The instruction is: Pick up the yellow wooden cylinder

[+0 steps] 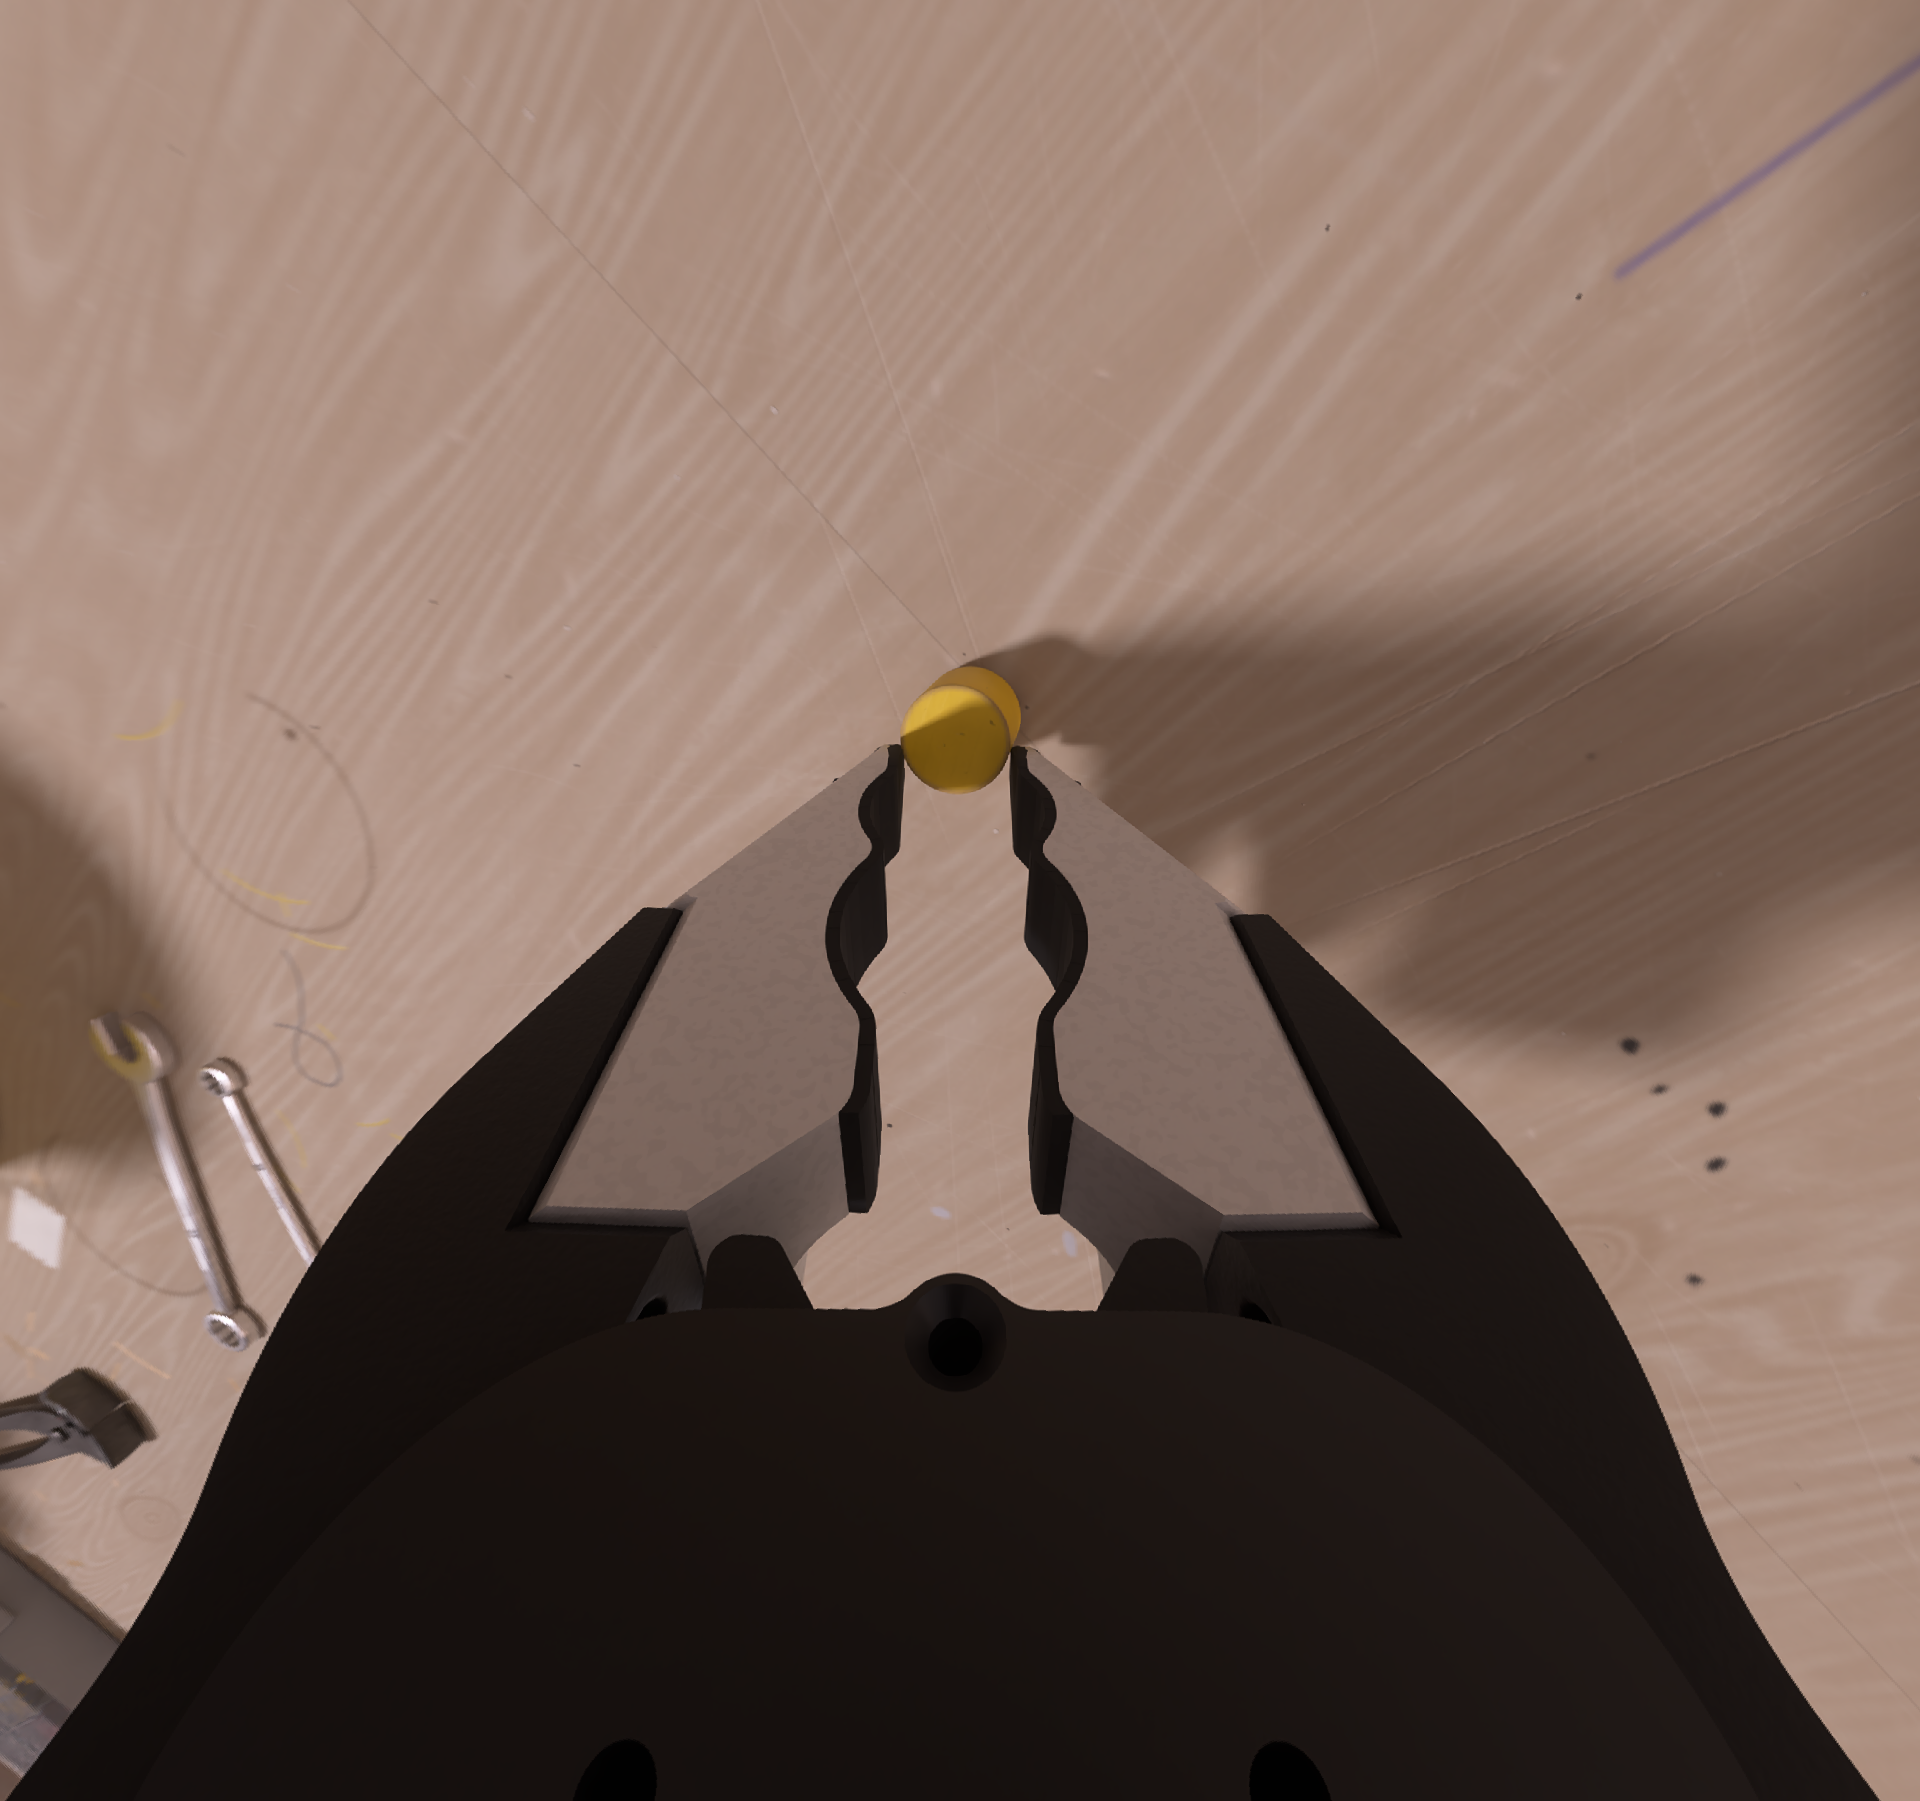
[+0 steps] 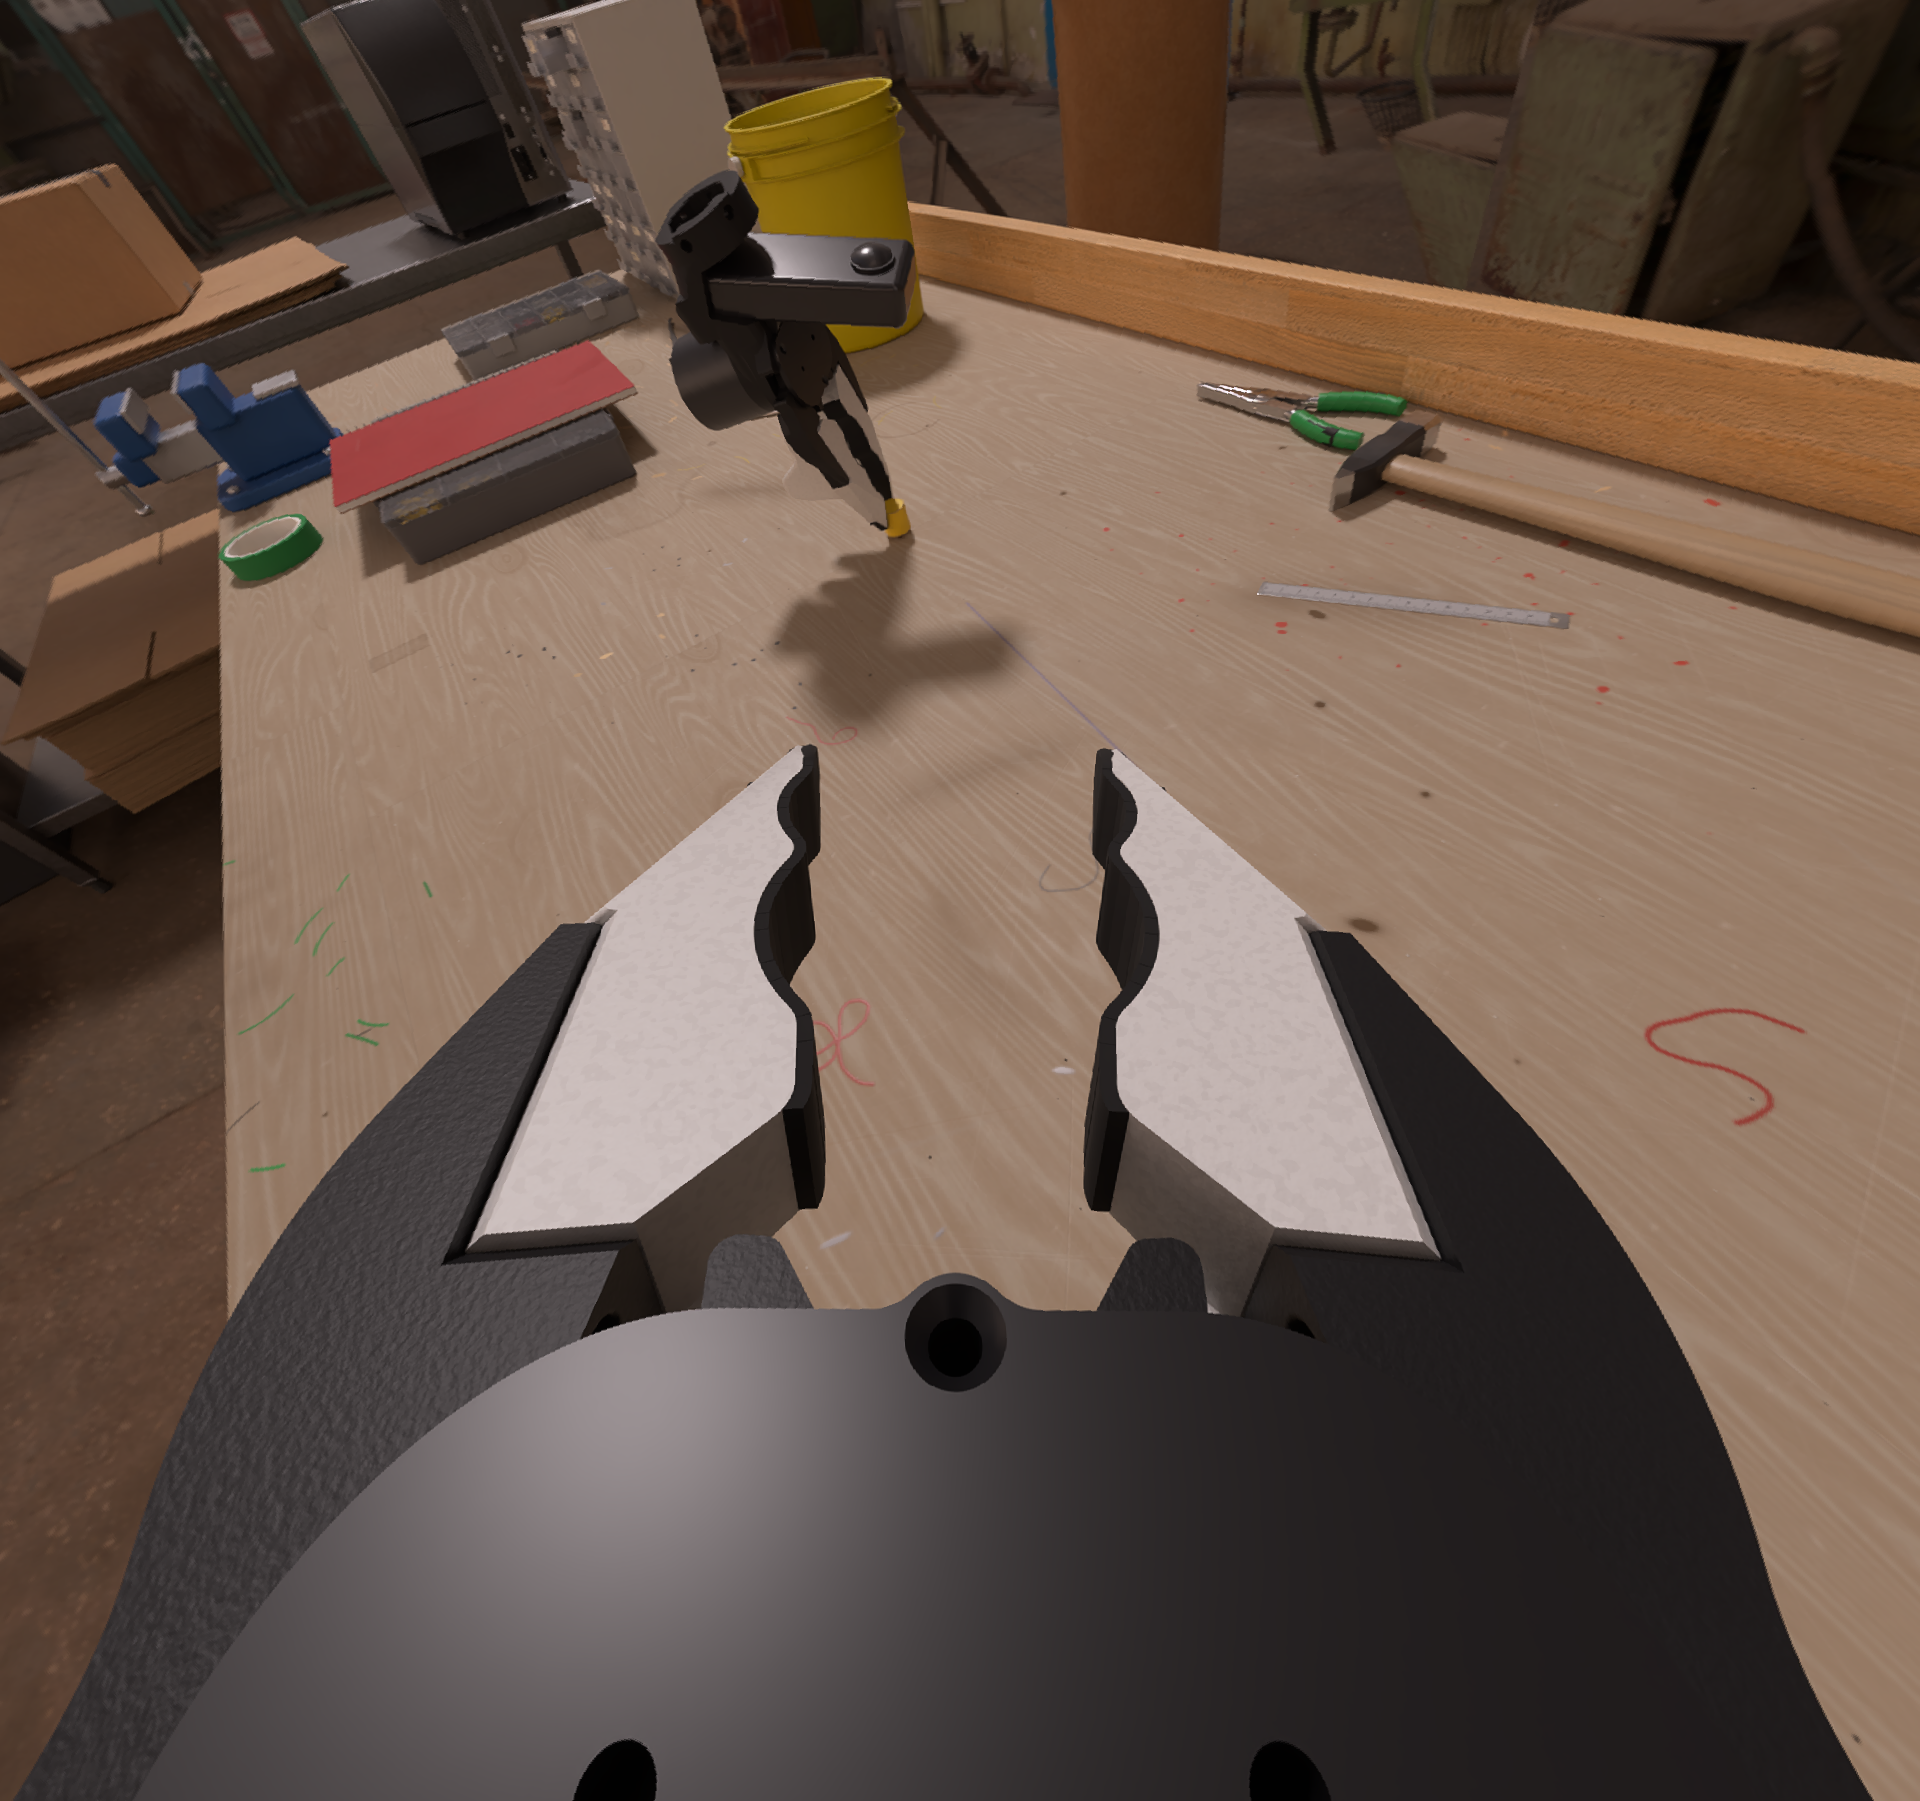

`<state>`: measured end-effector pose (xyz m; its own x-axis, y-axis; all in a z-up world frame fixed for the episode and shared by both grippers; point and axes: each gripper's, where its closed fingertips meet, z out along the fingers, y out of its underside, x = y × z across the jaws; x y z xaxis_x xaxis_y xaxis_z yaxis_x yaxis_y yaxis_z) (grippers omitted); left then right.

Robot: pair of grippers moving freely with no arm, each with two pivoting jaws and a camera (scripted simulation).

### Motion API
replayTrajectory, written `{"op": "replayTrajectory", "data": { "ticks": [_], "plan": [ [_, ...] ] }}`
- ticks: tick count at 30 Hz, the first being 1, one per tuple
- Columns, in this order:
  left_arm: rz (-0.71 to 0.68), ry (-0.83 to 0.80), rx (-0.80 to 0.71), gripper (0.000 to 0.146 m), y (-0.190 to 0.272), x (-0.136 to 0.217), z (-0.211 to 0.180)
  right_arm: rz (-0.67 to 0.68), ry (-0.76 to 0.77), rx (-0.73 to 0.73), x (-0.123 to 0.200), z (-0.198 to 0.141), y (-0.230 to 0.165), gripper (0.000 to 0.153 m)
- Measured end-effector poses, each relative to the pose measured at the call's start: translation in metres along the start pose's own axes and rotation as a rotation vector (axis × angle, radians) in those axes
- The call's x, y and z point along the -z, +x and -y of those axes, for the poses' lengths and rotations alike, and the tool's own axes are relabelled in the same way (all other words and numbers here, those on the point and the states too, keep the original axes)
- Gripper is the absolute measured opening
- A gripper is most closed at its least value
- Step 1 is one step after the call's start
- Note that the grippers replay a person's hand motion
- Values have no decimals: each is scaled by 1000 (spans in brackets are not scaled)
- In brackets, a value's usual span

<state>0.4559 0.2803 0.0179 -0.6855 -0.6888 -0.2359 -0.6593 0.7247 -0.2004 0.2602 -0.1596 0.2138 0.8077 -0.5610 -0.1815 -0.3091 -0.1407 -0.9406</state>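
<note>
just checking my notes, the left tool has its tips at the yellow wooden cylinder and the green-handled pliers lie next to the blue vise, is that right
Not quite. The left tool does have its tips at the yellow wooden cylinder, but the green-handled pliers lie beside the wooden-handled hammer, across the table from the blue vise. The right wrist view shows this.

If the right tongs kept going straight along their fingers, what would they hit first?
Probably the bare wooden table: the right tongs point slightly down at open tabletop. Farther along that line stand the left tongs on the yellow wooden cylinder, but depth is hard to judge.
</note>
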Motion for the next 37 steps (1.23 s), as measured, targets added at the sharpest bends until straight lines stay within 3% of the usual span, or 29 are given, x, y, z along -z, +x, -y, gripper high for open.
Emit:
{"op": "replayTrajectory", "data": {
  "ticks": [6,15,22,26,33,37],
  "plan": [
    [48,192,42,20,-1,30,12,27,-32,-4,-11,-7,-4,53],
    [134,215,17,20,-4,42,-10,66,-94,35,-29,-16,-19,53],
    [402,324,-96,20,-11,69,0,94,-135,44,-44,-25,-29,54],
    [462,448,-132,20,10,92,14,151,-152,30,-60,-31,-42,55],
    [345,758,-214,20,101,154,52,320,-127,-38,-95,-33,-76,56],
    [141,953,-268,20,175,186,74,445,-61,-181,-121,-30,-89,57]
  ]
}}
